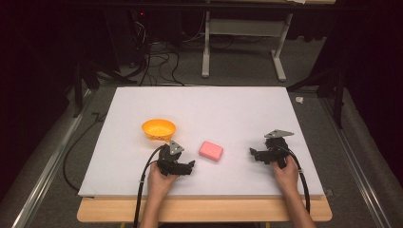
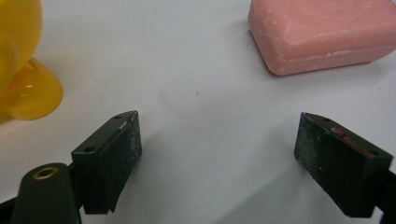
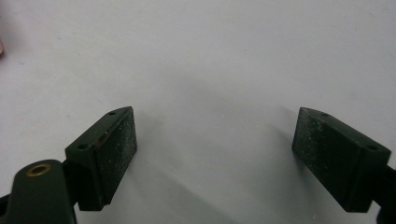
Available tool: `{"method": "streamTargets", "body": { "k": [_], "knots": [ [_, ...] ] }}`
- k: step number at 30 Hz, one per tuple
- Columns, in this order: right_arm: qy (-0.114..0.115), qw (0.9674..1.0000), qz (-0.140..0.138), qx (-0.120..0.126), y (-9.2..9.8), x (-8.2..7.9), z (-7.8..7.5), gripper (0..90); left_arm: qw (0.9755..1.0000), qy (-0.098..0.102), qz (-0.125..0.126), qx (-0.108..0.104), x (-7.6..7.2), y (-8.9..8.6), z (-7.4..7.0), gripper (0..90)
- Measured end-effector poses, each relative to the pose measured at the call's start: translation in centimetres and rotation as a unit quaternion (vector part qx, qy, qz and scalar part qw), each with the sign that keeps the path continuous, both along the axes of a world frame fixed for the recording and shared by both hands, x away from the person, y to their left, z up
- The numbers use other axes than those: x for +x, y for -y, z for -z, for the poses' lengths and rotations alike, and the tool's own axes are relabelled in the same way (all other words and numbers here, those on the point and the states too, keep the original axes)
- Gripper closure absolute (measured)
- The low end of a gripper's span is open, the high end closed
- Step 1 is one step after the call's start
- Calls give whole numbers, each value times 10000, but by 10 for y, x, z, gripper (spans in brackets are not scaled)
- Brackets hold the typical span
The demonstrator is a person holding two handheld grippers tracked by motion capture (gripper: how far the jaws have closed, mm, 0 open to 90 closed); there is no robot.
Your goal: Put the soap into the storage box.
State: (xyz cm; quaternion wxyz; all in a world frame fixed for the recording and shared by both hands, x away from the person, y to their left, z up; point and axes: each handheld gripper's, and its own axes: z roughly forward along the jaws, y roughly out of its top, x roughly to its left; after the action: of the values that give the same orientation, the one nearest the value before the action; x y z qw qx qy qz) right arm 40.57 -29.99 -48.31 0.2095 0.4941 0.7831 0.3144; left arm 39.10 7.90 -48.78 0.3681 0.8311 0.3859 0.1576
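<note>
Nothing is yet grasped: the pink soap bar [image 1: 211,150] lies at frame centre, untouched, beside the yellow bowl [image 1: 158,129]. Both the left hand-held gripper [image 2: 212,140] and the right hand-held gripper [image 3: 215,140] are held with jaws apart, empty, over the table [image 1: 237,109].

We see a white tabletop [image 1: 199,109] on a wooden board [image 1: 204,210] at centre frame. Grey carpet floor [image 1: 237,71] lies beyond, with black cables [image 1: 157,64] tangled at upper left and a grey metal stand [image 1: 242,28] at top centre. The room's edges are dark.
</note>
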Motion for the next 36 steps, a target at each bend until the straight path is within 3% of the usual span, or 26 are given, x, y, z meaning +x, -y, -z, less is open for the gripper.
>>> {"method": "streamTargets", "body": {
  "k": [17,21,28,31,36],
  "knots": [
    [1,10000,0,-2,0,0,0,145,10000,-12,-38,25,0,0,-1,168],
    [1,10000,-1,-2,0,0,0,145,9998,-31,-111,159,0,-1,-5,188],
    [1,10000,-1,-4,0,0,0,145,9995,185,-222,-122,-8,0,-17,152],
    [2,10000,3,-4,0,0,0,145,9993,190,-222,-214,-10,4,-21,144],
    [2,10000,4,-7,0,0,0,145,9996,147,-147,-167,-12,11,-23,125]
  ]
}}
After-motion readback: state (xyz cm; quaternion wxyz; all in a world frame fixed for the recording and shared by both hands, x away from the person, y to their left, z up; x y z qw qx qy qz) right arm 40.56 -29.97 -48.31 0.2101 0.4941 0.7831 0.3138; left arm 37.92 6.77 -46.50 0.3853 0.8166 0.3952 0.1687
